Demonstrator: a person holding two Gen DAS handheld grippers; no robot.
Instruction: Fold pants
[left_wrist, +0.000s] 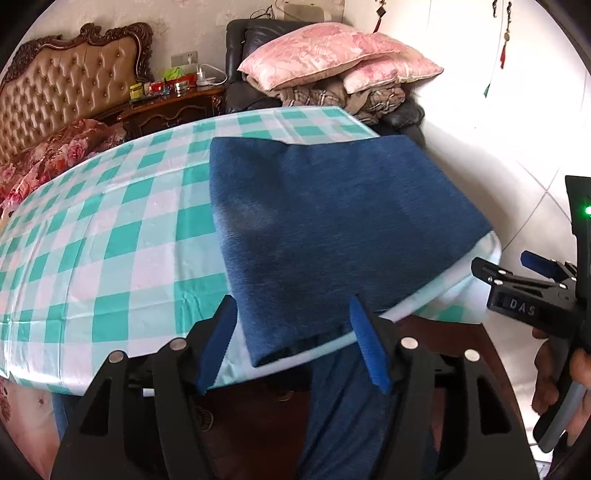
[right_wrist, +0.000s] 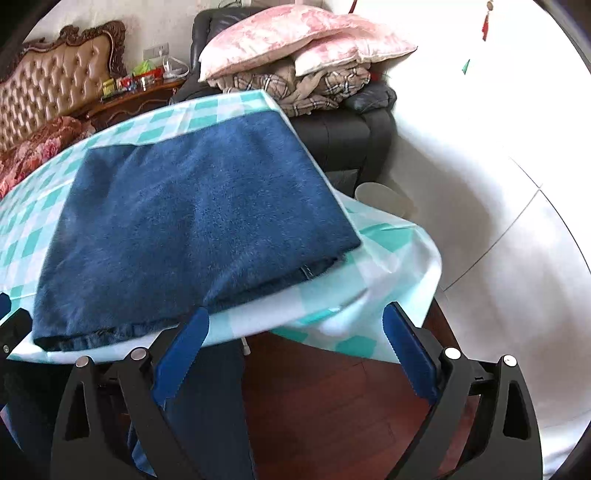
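- Lying folded on the table (left_wrist: 110, 221), the blue pants (left_wrist: 332, 221) form a thick rectangle near the table's right-hand corner, on the green-and-white checked cloth (right_wrist: 388, 236).
- Their long axis runs from the near edge of the table away toward the chair piled with pink pillows (left_wrist: 325, 55); the near, open end of the stack sits right at the table's edge.
- Left gripper (left_wrist: 295, 343): its fingers stand apart, nothing between them, hanging just off the near edge with the pants' near end straight ahead of them.
- Right gripper (right_wrist: 299, 354): its fingers are spread wide and empty, out beyond the table's near right corner; the pants lie ahead and to its left.
- Of the two, the left hand looks nearer the cloth, since its fingers frame the near hem, while the right sits off to the side.
- My judgement: the fold looks finished or nearly so; any further tidy would start from that near hem.
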